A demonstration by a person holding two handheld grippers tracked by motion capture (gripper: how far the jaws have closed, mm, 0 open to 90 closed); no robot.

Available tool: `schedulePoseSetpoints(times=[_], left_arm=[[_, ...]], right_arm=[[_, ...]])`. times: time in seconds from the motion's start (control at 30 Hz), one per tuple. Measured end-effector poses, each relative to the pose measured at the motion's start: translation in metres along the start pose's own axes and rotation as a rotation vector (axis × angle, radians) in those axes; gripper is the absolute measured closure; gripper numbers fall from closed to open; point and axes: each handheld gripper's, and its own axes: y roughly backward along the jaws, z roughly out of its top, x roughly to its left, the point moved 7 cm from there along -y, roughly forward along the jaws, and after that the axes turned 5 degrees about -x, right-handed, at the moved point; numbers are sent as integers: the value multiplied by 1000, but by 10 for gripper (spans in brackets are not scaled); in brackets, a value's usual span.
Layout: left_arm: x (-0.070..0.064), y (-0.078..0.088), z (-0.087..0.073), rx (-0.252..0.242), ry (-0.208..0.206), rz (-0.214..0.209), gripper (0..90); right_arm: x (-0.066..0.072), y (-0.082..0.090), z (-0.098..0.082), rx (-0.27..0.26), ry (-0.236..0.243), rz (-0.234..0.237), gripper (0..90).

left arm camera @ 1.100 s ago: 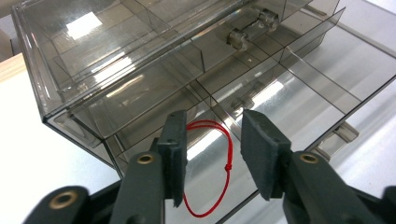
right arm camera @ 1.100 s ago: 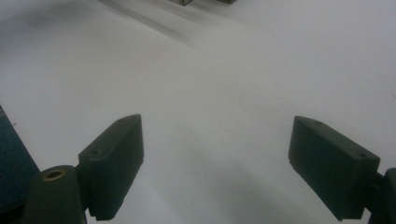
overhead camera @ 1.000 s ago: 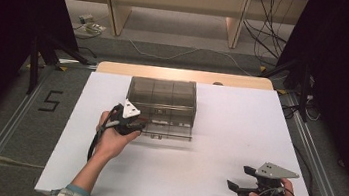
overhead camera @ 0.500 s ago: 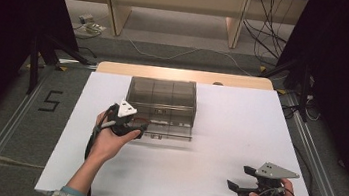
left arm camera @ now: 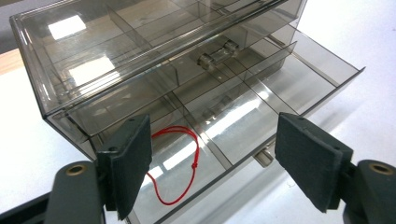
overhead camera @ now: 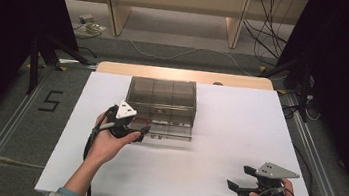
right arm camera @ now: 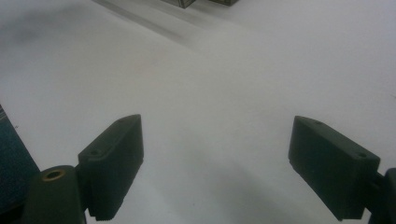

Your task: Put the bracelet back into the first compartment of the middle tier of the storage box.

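A smoky clear drawer box (overhead camera: 162, 96) stands at the middle of the white table (overhead camera: 239, 126). Its bottom drawer (left arm camera: 261, 107) is pulled out toward me, and a red string loop (left arm camera: 180, 161) lies in the drawer's left compartment. My left gripper (overhead camera: 138, 133) hovers just in front of that drawer's left end. In the left gripper view its jaws (left arm camera: 215, 154) are open around nothing, with the string just beyond the left pad. My right gripper (overhead camera: 239, 178) is held open over bare table near the front right edge, and the right gripper view shows nothing between its jaws (right arm camera: 215, 140).
The box's upper drawer (left arm camera: 219, 49) is shut and looks empty, with a small clear handle. A wooden strip (overhead camera: 185, 74) borders the table's far edge. Beyond it are shelving legs and floor cables (overhead camera: 265, 43). Metal rails (overhead camera: 316, 160) run along both sides.
My left gripper has drawn back a little toward me from the drawer front. The right gripper has stayed where it was.
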Motion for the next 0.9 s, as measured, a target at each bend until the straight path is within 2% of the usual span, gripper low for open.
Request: schedulePoseSetpoints(times=[0.4, 0.9], left_arm=[[-10, 5, 0, -9, -19, -24, 264], [-32, 15, -11, -15, -56, -83, 261]], right_arm=[[0, 0, 1, -6, -3, 0, 188], [1, 1, 1, -4, -2, 3, 187]])
